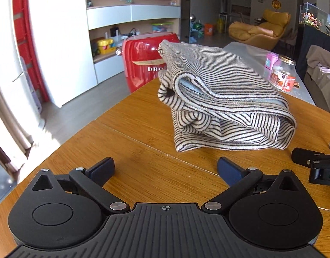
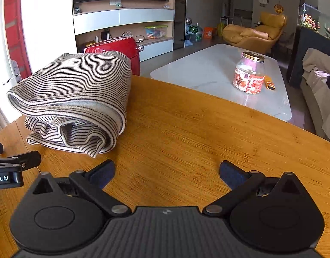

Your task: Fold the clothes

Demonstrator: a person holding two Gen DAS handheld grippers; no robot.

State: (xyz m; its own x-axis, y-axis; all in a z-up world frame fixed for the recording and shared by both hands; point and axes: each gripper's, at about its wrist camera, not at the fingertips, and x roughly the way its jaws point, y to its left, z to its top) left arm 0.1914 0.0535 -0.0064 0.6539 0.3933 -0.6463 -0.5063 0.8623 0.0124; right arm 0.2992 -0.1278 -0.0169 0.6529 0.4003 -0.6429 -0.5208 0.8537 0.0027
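Observation:
A cream garment with thin black stripes (image 1: 220, 99) lies folded in a thick bundle on the wooden table (image 1: 132, 133). In the right wrist view the garment (image 2: 79, 99) sits at the left on the same table (image 2: 186, 133). My left gripper (image 1: 165, 167) is open and empty, low over the table, a short way in front of the bundle. My right gripper (image 2: 167, 169) is open and empty, to the right of the bundle. Each gripper shows at the edge of the other's view, the right one (image 1: 315, 165) and the left one (image 2: 12, 167).
A red suitcase (image 1: 143, 60) stands behind the table's far edge. A white marble coffee table (image 2: 225, 73) beyond holds a glass jar (image 2: 249, 75) and a small orange thing (image 2: 270, 85). A sofa (image 2: 315, 99) is at the right, and a yellow armchair (image 2: 255, 32) is far back.

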